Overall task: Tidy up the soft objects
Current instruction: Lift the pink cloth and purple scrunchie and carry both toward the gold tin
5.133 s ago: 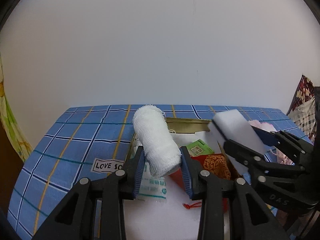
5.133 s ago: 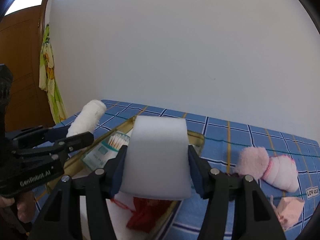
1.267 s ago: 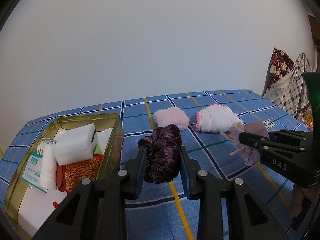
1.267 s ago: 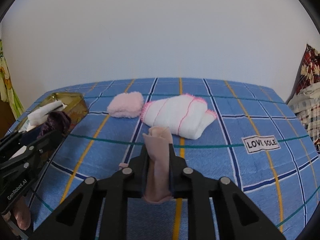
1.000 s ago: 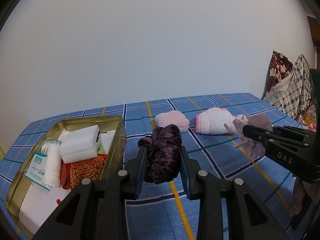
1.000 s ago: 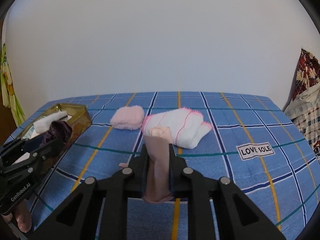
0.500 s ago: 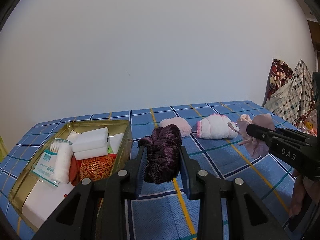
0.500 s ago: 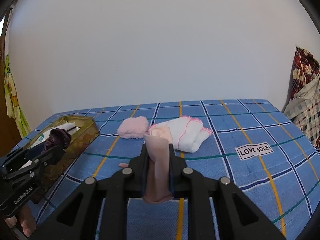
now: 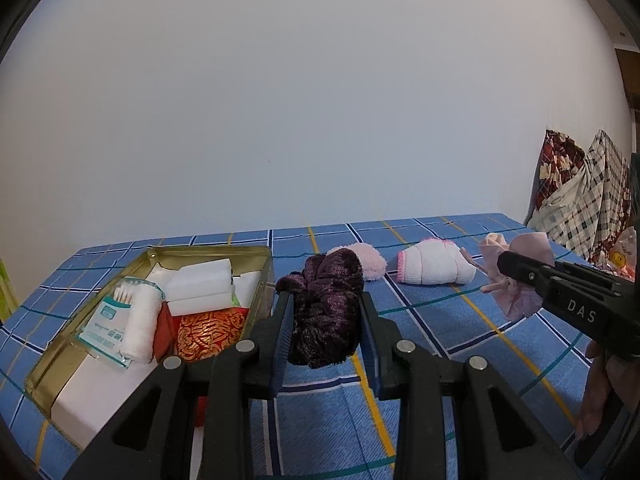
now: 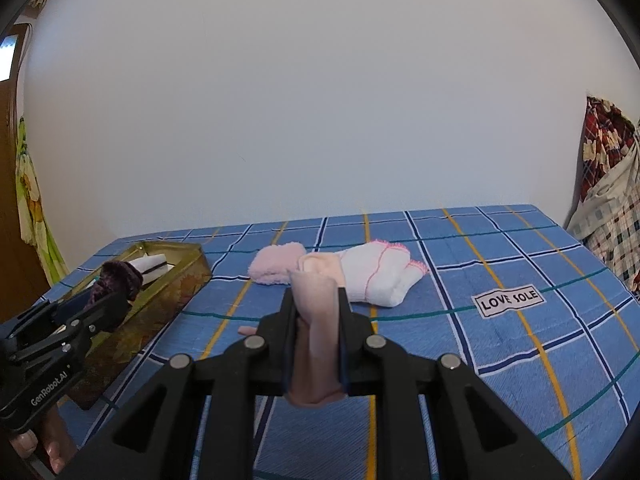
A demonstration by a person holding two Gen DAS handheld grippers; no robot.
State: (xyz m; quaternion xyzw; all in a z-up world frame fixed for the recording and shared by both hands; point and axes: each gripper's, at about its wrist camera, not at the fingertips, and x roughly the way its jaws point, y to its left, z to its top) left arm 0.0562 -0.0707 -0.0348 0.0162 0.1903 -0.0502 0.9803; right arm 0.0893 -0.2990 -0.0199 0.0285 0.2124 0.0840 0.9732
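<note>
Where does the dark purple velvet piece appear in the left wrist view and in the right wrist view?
Left wrist: dark purple velvet piece at lower centre, clamped in the left gripper.
Right wrist: far left, before the gold tin.
Shared landmark: fluffy pink puff.

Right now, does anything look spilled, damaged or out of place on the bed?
Nothing stands out. The gold tin sits upright with its contents inside, and the fluffy pink item and the white pink-trimmed cloth lie intact on the blue checked sheet, not yet packed.
</note>
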